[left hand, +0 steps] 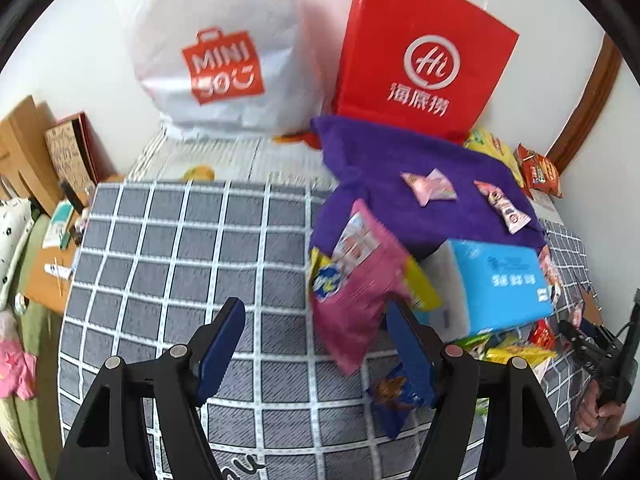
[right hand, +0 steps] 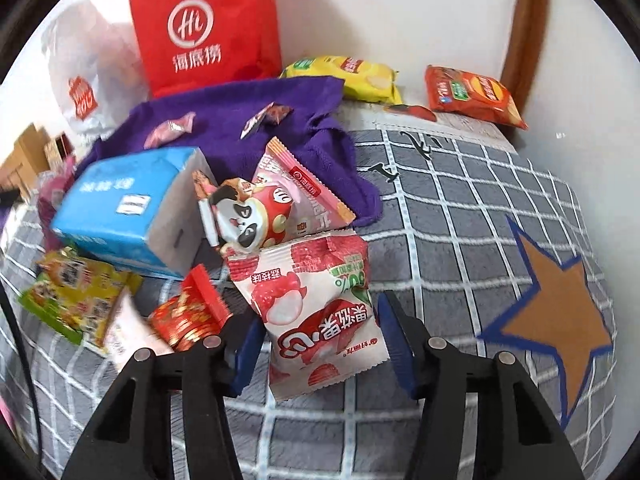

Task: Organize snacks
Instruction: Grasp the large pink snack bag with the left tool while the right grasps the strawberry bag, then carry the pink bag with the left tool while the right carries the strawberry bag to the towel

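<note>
Snack packets lie in a heap on a grey checked blanket (left hand: 180,264). My left gripper (left hand: 316,336) is open above the blanket, its right finger beside a pink snack bag (left hand: 356,300) and a small blue packet (left hand: 394,396). My right gripper (right hand: 318,344) is open, with its fingers on either side of a white-and-red lychee jelly bag (right hand: 316,316). A blue box (right hand: 124,208) (left hand: 500,284), a panda packet (right hand: 244,216), a red packet (right hand: 192,312) and yellow-green packets (right hand: 76,292) lie around it. A purple cloth (left hand: 420,192) holds two small pink candies (left hand: 430,186).
A red paper bag (left hand: 424,56) and a white Miniso bag (left hand: 216,48) stand against the wall. Yellow (right hand: 352,76) and orange chip bags (right hand: 472,94) lie at the far right. Cardboard boxes (left hand: 24,144) and clutter sit left of the blanket.
</note>
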The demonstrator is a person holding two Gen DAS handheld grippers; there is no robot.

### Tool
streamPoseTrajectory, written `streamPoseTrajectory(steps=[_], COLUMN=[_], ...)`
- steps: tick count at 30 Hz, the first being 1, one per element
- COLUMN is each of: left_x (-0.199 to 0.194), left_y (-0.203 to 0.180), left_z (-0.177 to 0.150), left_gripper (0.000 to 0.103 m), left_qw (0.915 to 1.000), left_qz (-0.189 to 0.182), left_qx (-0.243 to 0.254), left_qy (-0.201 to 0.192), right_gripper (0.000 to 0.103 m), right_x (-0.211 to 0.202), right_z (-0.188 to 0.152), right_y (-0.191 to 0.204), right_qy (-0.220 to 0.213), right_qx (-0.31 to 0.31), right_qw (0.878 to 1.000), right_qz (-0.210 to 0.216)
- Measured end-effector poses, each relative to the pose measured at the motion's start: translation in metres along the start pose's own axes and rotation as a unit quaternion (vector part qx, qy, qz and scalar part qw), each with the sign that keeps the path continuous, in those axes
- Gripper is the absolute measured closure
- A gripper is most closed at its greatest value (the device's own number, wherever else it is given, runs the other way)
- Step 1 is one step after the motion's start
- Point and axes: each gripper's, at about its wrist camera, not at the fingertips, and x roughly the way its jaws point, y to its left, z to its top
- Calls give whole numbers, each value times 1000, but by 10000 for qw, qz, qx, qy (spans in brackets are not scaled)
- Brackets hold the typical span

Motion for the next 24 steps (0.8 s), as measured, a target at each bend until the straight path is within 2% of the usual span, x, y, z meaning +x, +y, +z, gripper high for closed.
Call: streamPoseTrajectory(steps=[4,8,12,19,21,22,23,24], left_x=[11,29,47,57,60,62,64,64], left_y=[-11,-22,-18,-16,-15,-15,-15,-15], left_z=[-6,-9,-8,-2,-1,-1,-2,-3], left_gripper=[30,28,28,28,34,45,49,49], left_qw=[9993,9976,9978,9967,9965,9964,9963,9962], left_qz=[-97,101,-26,-432,-588,-647,-663,-693], left_qx=[371,678,639,688,591,550,527,508], left_qy=[0,57,187,-9,29,74,116,109], right_gripper=[49,49,50,50,50,50,50,50], right_x=[-11,-18,-25,-36,-39,-40,-41,-43], right_z=[-6,-13,-18,-19,-18,-17,-17,-16], right_y=[6,14,21,21,20,20,20,20], right_qy=[-28,4,40,206,235,240,242,245], right_qx=[127,172,118,106,85,90,98,112], right_qw=[9999,9998,9999,9997,9996,9995,9995,9995], right_qz=[18,52,-35,-81,-144,-165,-163,-149])
